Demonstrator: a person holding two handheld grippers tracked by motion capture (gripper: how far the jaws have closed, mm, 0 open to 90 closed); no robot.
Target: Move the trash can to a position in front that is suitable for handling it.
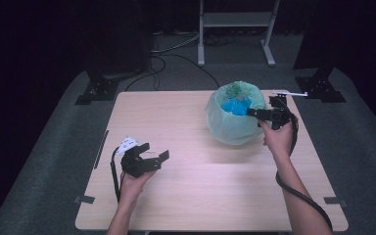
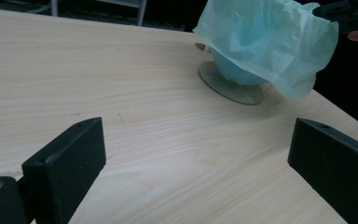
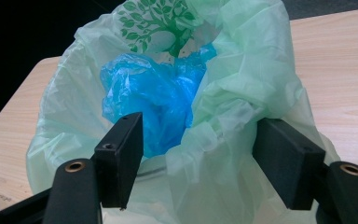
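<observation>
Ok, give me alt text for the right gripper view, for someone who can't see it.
The right gripper, jaws open, straddles the near rim of a pale green plastic bag printed with a green tree. Crumpled blue plastic lies inside the bag, which stands on a light wooden table.

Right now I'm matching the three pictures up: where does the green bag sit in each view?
High view: green bag right of centre, towards the table's far edge, beside the right gripper.
Left gripper view: top right, beyond the open jaws.
Right gripper view: centre, its rim between the open jaws.
Shared landmark: the light wooden table.
</observation>
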